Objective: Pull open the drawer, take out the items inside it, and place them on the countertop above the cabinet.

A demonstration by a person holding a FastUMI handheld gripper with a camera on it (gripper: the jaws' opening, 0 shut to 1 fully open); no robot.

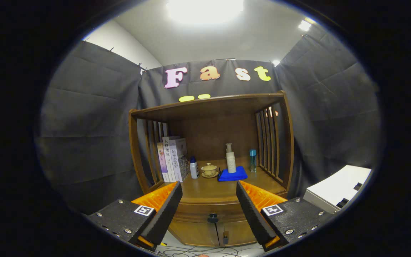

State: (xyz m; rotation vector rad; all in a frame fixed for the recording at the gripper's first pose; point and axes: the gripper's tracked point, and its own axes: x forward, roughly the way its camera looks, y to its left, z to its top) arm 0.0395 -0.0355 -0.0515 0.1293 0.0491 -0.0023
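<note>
A wooden cabinet (211, 117) with a slatted hutch stands ahead of me. Its drawer (209, 213) sits closed under the countertop (209, 191), with a dark knob (212, 216) at its middle. My gripper (209, 194) is open, its fingers spread wide and held back from the cabinet, the knob showing between and below the fingertips. On the countertop stand several books (171, 159), a small white bottle with a blue cap (193, 168), a lidded tea bowl on a saucer (209, 170), a pump bottle (231, 159) on a folded blue cloth (232, 174), and a teal bottle (253, 160).
Two cabinet doors (211, 233) sit below the drawer. Cables (198, 251) lie on the floor in front of the cabinet. A white box-like unit (337, 192) stands to the right. Black cloth walls close in the booth on all sides.
</note>
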